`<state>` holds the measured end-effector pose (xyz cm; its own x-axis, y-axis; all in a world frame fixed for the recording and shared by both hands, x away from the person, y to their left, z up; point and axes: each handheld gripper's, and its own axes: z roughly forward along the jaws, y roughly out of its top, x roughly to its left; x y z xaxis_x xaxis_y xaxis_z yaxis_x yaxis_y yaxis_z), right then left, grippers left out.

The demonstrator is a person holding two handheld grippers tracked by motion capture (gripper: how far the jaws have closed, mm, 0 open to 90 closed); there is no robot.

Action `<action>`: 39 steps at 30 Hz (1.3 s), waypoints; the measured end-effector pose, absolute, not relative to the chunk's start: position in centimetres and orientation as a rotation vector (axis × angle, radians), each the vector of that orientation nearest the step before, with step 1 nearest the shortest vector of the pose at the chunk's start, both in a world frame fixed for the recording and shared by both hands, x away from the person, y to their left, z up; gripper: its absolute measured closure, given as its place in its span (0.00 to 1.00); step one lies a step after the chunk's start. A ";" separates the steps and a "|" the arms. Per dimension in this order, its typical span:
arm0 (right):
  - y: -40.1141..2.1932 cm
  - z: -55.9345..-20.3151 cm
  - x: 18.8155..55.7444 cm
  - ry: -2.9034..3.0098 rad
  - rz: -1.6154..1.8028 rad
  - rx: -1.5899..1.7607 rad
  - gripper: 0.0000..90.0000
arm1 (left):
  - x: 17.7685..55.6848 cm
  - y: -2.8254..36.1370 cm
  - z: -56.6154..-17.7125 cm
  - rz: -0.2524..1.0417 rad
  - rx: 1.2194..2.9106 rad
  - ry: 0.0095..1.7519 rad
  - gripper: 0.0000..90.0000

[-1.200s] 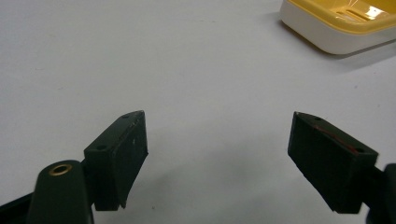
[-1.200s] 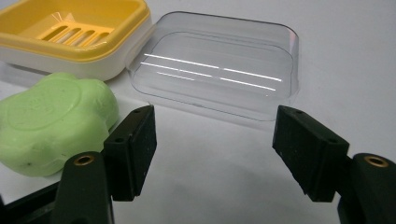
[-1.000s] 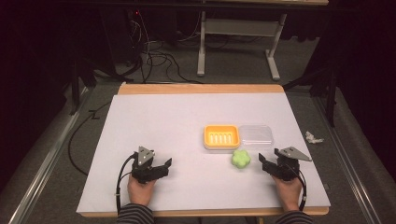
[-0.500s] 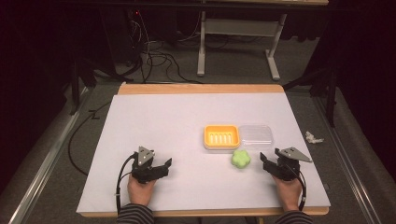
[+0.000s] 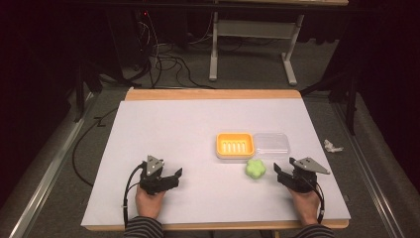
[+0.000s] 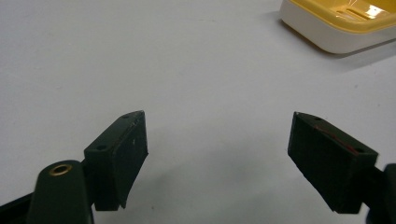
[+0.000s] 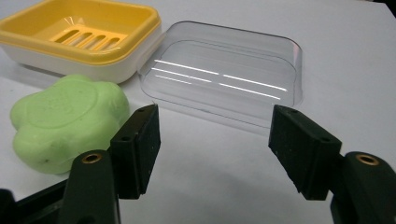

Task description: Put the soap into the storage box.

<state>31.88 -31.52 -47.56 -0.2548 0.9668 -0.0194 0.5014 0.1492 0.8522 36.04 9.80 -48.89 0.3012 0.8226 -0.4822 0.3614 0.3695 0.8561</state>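
On the white table [image 5: 198, 129], high view: left gripper [image 5: 174, 177] sits near the front edge, left of centre, jaws apart w/ nothing between them, pointing right toward the middle. Right gripper [image 5: 276, 170] sits near the front right, jaws apart too, empty, pointing left. Green soap [image 5: 255, 169], flower-shaped, lies flat just left of the right gripper's tips, apart from them, not touching. Just behind the soap is a yellow soap dish [image 5: 235, 145], long axis running left-right across the table, w/ a clear lid [image 5: 271, 145] touching its right side, same orientation. Soap is roundish, no clear long axis. Crumpled white scrap [image 5: 332, 146] lies on the floor off the table's right edge.

Left gripper view: both black jaws wide apart over bare table [image 6: 177, 70], nothing held. Corner of the yellow soap dish [image 6: 341, 23] at upper right, well ahead of the right-hand jaw.

Right gripper view: jaws wide apart, nothing between them. Green soap [image 7: 65, 121] lies just outside the left-hand jaw, partly behind it; contact can't be told. Clear lid [image 7: 229, 70] lies straight ahead beyond the gap, rim up. Yellow soap dish [image 7: 79, 37], slotted inside, is at upper left, touching the lid's edge, just behind the soap.
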 end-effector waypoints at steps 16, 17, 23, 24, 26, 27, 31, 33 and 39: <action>-29.9 -46.9 30.3 1.942 1.113 1.378 0.31 | 36.0 9.8 -48.9 0.434 1.216 1.291 0.23; -29.6 -46.9 30.2 1.950 1.105 1.371 0.29 | 36.0 9.8 -48.9 0.433 1.215 1.292 0.23; -28.4 -46.7 29.8 1.999 1.093 1.341 0.25 | 36.0 9.8 -48.9 0.435 1.216 1.292 0.23; -28.0 -46.5 29.7 2.029 1.077 1.336 0.25 | 36.0 9.8 -48.9 0.432 1.214 1.293 0.23; -27.8 -46.5 29.7 2.037 1.068 1.340 0.25 | 36.0 9.8 -48.9 0.435 1.217 1.292 0.23; -27.7 -46.5 29.7 2.052 1.059 1.329 0.25 | 36.0 9.8 -48.9 0.435 1.216 1.292 0.23; -27.1 -46.4 30.0 2.095 1.039 1.319 0.25 | 36.0 9.8 -48.9 0.435 1.218 1.292 0.23; -26.8 -46.3 30.1 2.105 1.029 1.308 0.25 | 36.0 9.8 -48.9 0.435 1.216 1.292 0.23; -25.7 -46.1 31.0 2.139 0.974 1.297 0.23 | 36.0 9.8 -48.9 0.431 1.217 1.295 0.23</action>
<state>31.02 -25.74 -46.05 -0.4547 0.8904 -0.0192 0.5700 0.3075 0.7619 36.04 9.84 -48.86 0.3011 0.8191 -0.4882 0.3633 0.3748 0.8529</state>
